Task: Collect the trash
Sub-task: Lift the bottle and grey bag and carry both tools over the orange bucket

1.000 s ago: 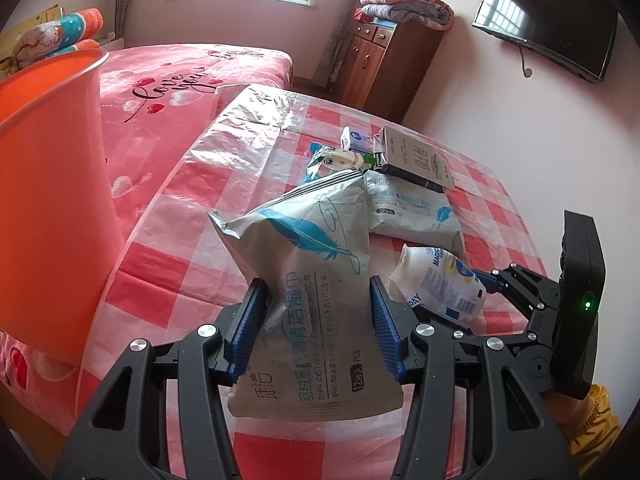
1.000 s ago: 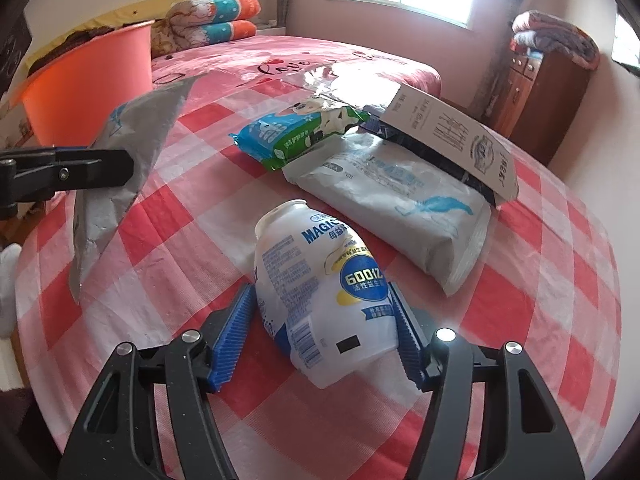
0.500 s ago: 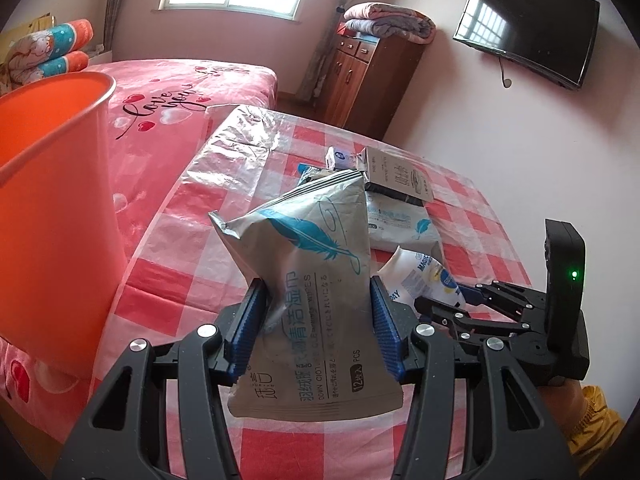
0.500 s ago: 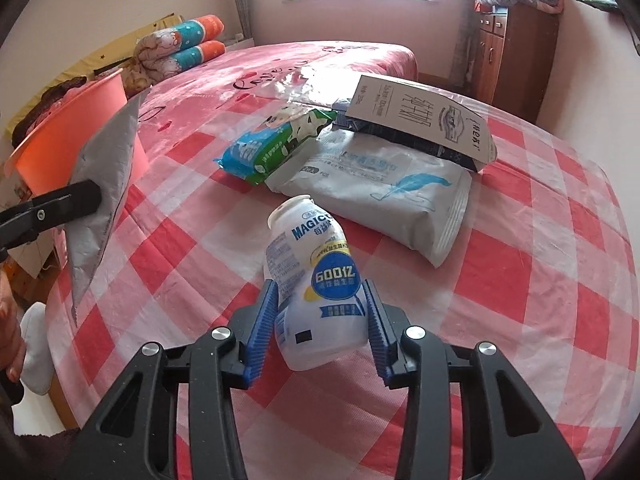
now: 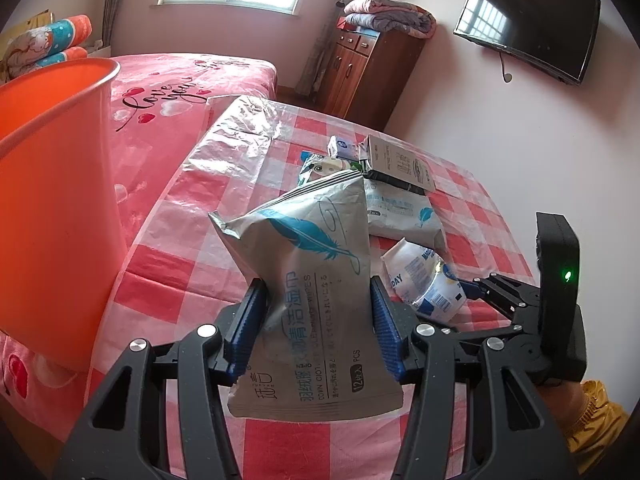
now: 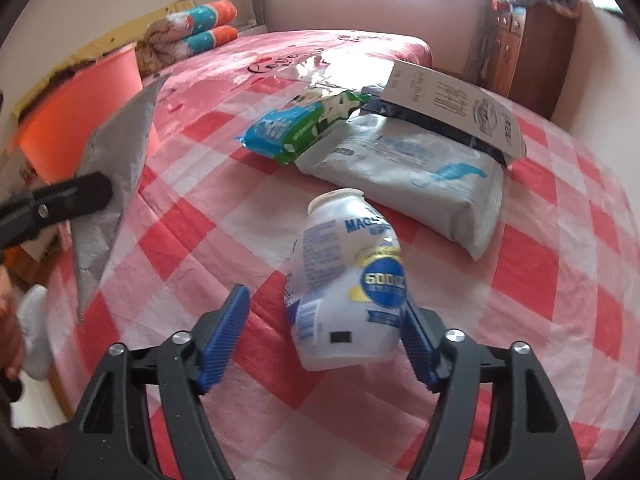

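Note:
My left gripper (image 5: 316, 328) is shut on a grey wet-wipes pouch (image 5: 308, 280) with a blue feather print, held above the checked table. The pouch also shows in the right wrist view (image 6: 112, 184). The orange bin (image 5: 52, 200) stands close at the left, and shows at far left in the right wrist view (image 6: 80, 116). My right gripper (image 6: 324, 332) is open, its jaws wide; a crushed white plastic bottle (image 6: 348, 284) lies between them against the right pad, clear of the left one. The bottle shows in the left wrist view (image 5: 424, 276).
On the red-and-white checked table (image 6: 560, 280) lie a grey wipes pack (image 6: 416, 176), a blue-green wrapper (image 6: 300, 128) and a flat carton (image 6: 452, 108). A pink bed (image 5: 180, 92), wooden cabinet (image 5: 368, 76) and wall TV (image 5: 528, 28) stand behind.
My right gripper has opened; the bottle it was squeezing now sits loose against the right pad. The left gripper still holds the pouch and has shifted slightly.

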{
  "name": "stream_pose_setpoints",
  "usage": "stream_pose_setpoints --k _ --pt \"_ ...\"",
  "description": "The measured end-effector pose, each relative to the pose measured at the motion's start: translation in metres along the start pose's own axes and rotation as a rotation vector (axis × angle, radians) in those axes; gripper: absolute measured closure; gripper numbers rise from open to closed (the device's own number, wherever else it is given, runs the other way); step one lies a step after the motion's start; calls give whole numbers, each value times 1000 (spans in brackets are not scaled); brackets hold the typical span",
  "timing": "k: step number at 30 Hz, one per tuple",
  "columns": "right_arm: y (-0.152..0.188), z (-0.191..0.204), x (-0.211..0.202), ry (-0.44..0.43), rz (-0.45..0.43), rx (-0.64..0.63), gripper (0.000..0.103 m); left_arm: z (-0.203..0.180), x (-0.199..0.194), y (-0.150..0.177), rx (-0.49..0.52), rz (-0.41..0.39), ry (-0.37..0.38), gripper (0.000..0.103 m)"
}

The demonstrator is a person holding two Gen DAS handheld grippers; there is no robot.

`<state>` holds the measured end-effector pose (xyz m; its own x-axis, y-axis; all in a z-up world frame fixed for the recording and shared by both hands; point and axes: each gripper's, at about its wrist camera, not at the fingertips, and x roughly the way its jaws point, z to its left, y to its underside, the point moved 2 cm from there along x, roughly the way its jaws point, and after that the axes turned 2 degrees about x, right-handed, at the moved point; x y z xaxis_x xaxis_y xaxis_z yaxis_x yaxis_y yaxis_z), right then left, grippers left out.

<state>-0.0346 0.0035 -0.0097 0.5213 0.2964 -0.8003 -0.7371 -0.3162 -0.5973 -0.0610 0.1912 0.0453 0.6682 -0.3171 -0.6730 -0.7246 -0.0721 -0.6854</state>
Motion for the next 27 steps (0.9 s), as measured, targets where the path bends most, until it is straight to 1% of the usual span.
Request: stream_pose_setpoints --k 1,2,3,4,6,8,10,15,20,24,27 --pt "0 3 2 27 2 -20 28 0 0 1 0 1 1 49" --pt "0 5 3 64 2 -40 24 0 0 1 0 1 3 49" --pt "0 5 3 82 -4 -44 19 0 0 1 0 1 4 49" --pt "-1 4 4 97 -5 -44 19 0 0 1 1 1 6 49" --pt "-1 -2 4 95 -2 -24 19 0 0 1 0 1 8 49" --pt "0 -9 4 81 -3 7 25 0 0 1 0 2 9 49" --pt "0 -12 1 81 -12 12 40 0 0 2 1 2 10 49" --pt "0 -12 0 83 -15 5 41 -1 -2 1 6 -6 16 49" --pt "-4 -9 -8 78 -25 8 41 0 -10 -6 13 -30 12 49" --pt "-14 -2 -23 57 -51 16 41 1 -20 -17 29 -63 -15 49" --pt "-30 6 -33 22 -75 18 41 3 -33 -30 38 -103 -42 49"
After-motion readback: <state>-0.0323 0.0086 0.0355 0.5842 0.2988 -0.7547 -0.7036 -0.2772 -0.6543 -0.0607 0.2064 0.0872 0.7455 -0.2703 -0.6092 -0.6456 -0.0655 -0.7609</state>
